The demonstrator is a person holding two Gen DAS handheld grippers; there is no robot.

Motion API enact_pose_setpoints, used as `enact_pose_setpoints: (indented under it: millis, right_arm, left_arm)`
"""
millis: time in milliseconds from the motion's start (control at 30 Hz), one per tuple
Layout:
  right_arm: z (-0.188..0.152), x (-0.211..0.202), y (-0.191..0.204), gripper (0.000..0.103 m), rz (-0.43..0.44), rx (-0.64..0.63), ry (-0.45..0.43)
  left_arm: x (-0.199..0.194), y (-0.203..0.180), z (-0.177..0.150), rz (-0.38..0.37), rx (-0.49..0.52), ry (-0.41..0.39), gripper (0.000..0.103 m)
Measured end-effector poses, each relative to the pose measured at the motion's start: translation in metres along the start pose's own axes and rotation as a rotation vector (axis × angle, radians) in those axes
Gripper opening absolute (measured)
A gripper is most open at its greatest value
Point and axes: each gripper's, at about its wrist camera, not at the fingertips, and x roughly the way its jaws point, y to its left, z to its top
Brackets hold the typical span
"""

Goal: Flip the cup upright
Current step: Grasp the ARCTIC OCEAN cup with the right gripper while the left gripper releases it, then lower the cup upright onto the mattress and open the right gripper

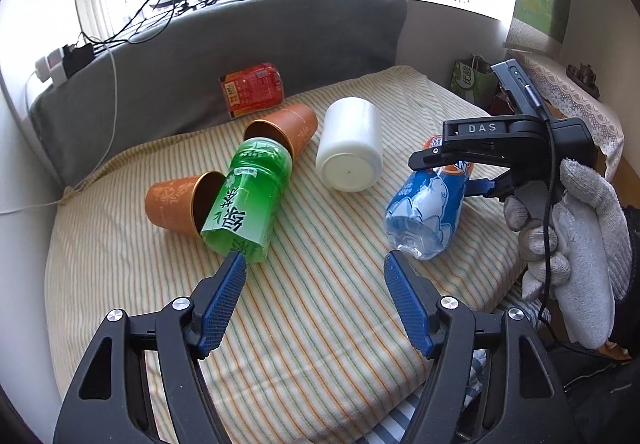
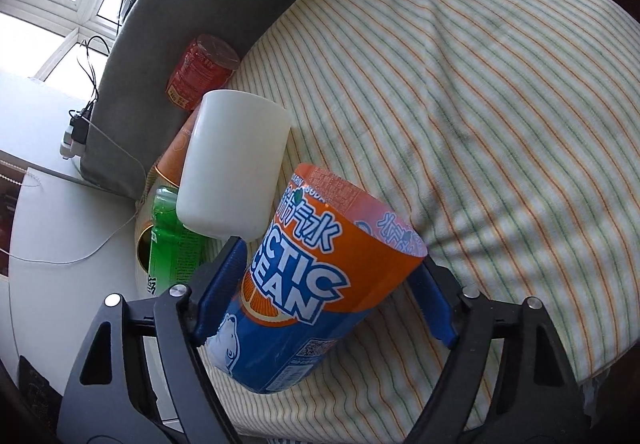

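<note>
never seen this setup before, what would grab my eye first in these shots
The blue-and-orange Arctic Ocean cup fills the right wrist view, lying between the right tool's blue fingers. On the striped cloth ahead of the open left tool lie a green cup, two orange cups on their sides, and a white cup.

Striped cloth (image 1: 320,324), grey cushion (image 1: 240,40)

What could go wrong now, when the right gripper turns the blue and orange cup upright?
1. The right gripper holds the cut bottle cup around thin plastic; squeezing may crush it or let it slip.
2. The white cup lies close beside it, so turning may knock it away.
3. The striped cloth looks soft and uneven; an upright cup may tip again.
</note>
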Motion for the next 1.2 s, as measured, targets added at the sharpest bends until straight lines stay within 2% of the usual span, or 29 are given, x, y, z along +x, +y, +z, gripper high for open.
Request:
enact_pose_setpoints:
  millis: [67, 267, 567, 800, 1000, 1133, 1200]
  right_arm:
    - [-0.002, -0.004, 0.005, 0.076, 0.010, -0.033, -0.015]
    - [-0.019, -0.020, 0.045, 0.073, 0.011, -0.294, -0.119]
    - [-0.067, -0.024, 0.115, 0.071, -0.078, -0.779, -0.343]
    - [-0.101, -0.013, 0.134, 0.070, -0.115, -1.016, -0.440]
    - [-0.128, -0.014, 0.139, 0.070, -0.088, -1.116, -0.446]
    - [-0.133, -0.015, 0.136, 0.070, -0.072, -1.103, -0.423]
    - [-0.134, -0.015, 0.135, 0.075, -0.071, -1.095, -0.415]
  left_arm:
    - [-0.001, 0.003, 0.000, 0.000, -0.010, -0.004, 0.071]
    - [-0.003, 0.012, -0.002, 0.005, -0.053, -0.017, 0.071]
    - [-0.010, 0.026, -0.006, 0.029, -0.120, -0.041, 0.071]
    - [-0.016, 0.040, -0.015, 0.049, -0.179, -0.050, 0.071]
    - [-0.023, 0.055, -0.023, 0.088, -0.219, -0.053, 0.071]
    - [-0.026, 0.057, -0.024, 0.095, -0.225, -0.059, 0.071]
    - [-0.029, 0.055, -0.025, 0.099, -0.223, -0.067, 0.071]
